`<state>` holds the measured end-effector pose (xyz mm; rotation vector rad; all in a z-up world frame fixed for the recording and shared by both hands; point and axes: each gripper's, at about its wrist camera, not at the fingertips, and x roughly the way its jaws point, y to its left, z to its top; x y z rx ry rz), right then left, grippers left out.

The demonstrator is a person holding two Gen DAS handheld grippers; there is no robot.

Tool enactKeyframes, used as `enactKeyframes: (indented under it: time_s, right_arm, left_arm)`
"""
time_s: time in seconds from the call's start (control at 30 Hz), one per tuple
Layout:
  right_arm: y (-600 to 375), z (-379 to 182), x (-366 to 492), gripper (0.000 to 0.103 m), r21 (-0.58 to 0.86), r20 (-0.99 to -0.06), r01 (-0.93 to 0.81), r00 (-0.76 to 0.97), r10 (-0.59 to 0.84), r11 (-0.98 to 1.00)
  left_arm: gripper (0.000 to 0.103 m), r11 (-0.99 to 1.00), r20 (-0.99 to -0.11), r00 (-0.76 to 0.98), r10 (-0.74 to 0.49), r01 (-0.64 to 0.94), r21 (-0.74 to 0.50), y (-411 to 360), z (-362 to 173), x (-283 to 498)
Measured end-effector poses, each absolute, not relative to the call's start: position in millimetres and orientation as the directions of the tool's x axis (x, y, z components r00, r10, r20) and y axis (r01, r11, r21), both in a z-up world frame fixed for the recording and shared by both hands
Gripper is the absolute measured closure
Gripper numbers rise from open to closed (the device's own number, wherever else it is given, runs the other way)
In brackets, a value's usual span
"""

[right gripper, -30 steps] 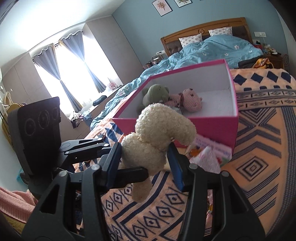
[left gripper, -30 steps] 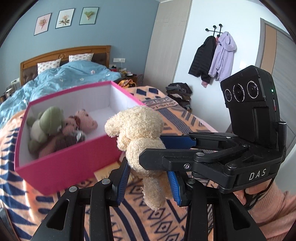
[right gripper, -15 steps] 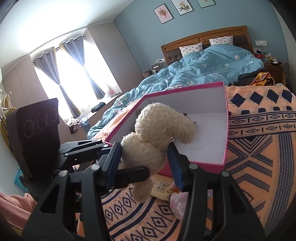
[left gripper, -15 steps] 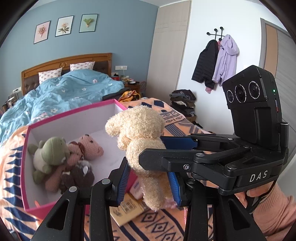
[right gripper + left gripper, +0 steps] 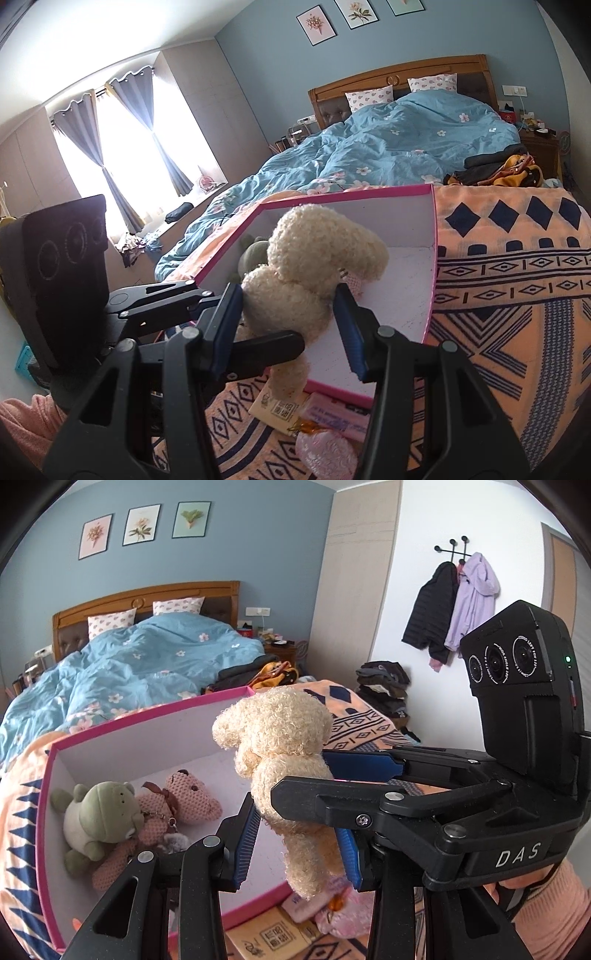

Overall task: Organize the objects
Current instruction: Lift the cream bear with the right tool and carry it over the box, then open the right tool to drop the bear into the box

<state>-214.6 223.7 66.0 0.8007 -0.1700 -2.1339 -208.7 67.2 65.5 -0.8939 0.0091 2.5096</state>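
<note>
White capital letters "DAS" stand on the black body of the right gripper [image 5: 364, 814], on the face below its camera block. Small white print rings the three camera lenses [image 5: 502, 662], too fine to read. A tan paper tag [image 5: 280, 410] with a square code lies on the patterned blanket [image 5: 517, 280], by the near edge of the pink box [image 5: 430, 295]; its characters are unreadable.

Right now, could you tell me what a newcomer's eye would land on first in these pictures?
A cream plush bear hangs front and centre, gripped by both the left tool and the right tool. Just beyond it sits an open pink box on the patterned blanket, with a green bear and a pink bear lying in its left end.
</note>
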Motion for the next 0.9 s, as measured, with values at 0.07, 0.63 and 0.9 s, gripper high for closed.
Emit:
enactKeyframes:
  time_s: [0.07, 0.63, 0.9]
  right_arm:
    - [222, 64, -218, 0.050, 0.369, -0.498, 0.659, -0.456, -0.738, -0.656]
    - [217, 39, -239, 0.050, 0.291, -0.591, 0.601, -0.499, -0.634, -0.744]
    - [220, 32, -223, 0.050, 0.286, -0.612, 0.612, -0.475, -0.632, -0.737]
  left_arm:
    - [0.063, -0.892, -0.605, -0.673, 0.426, -0.425, -0.155, 67, 62, -215]
    - [0.054, -0.918, -0.696, -0.619, 0.364, -0.363, -0.157, 73, 24, -249]
    - [0.048, -0.915, -0.695, -0.623, 0.360, -0.381, -0.133, 69, 18, -236]
